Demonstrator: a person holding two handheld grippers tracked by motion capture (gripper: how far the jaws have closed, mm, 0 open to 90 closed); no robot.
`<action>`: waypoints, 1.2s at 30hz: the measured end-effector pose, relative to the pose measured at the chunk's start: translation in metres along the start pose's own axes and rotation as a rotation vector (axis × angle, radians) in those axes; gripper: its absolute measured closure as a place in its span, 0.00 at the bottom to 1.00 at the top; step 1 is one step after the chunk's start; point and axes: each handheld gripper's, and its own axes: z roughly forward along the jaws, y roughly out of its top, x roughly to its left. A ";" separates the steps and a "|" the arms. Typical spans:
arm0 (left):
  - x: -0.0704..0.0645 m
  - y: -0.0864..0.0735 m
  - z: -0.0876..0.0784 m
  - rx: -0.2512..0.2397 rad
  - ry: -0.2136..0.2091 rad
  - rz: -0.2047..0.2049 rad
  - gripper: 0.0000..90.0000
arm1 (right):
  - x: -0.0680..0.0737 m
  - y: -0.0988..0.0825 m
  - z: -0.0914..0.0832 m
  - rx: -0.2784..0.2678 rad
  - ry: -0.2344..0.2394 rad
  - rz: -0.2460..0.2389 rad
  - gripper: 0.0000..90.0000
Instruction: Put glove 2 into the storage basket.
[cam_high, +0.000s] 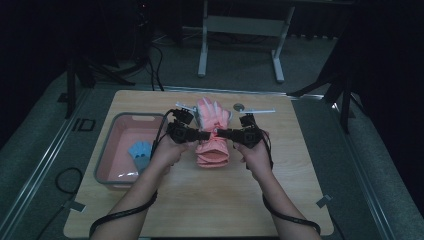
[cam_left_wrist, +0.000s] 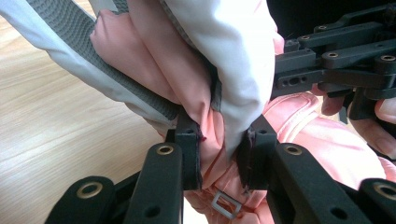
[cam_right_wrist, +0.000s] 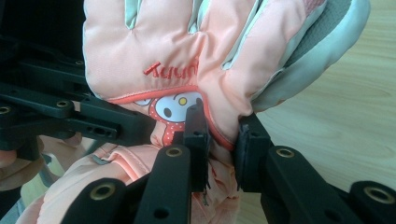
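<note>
- Both claws are on the pink glove (cam_high: 212, 137), held near the middle of the surface (cam_high: 210, 210), just right of the grey tub (cam_high: 107, 150).
- The left claw (cam_high: 207, 134) is nearly shut, pinching a fold of the glove's pink fabric at one side; the right claw (cam_high: 220, 133) is clamped the same way on the opposite side, probably so the glove hangs spread between them.
- In the tub lies a small blue thing (cam_high: 140, 150), which looks like another glove.
- The left gripper view brings out the grey ribbed palm (cam_left_wrist: 74, 32) and a small buckle (cam_left_wrist: 226, 204) below the pinch.
- The right gripper view shows the back of the glove: red stitched lettering (cam_right_wrist: 170, 70) and a cartoon face (cam_right_wrist: 170, 106), right above the pinch.
</note>
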 end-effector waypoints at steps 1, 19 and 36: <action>0.004 0.000 -0.009 -0.002 0.005 -0.002 0.81 | 0.003 0.002 0.001 -0.002 0.001 -0.006 0.86; 0.042 -0.014 -0.088 -0.005 0.098 -0.027 0.81 | 0.069 0.029 0.050 0.007 0.086 -0.044 0.86; 0.095 -0.044 -0.156 0.020 0.161 -0.064 0.81 | 0.140 0.042 0.123 0.048 0.164 -0.059 0.86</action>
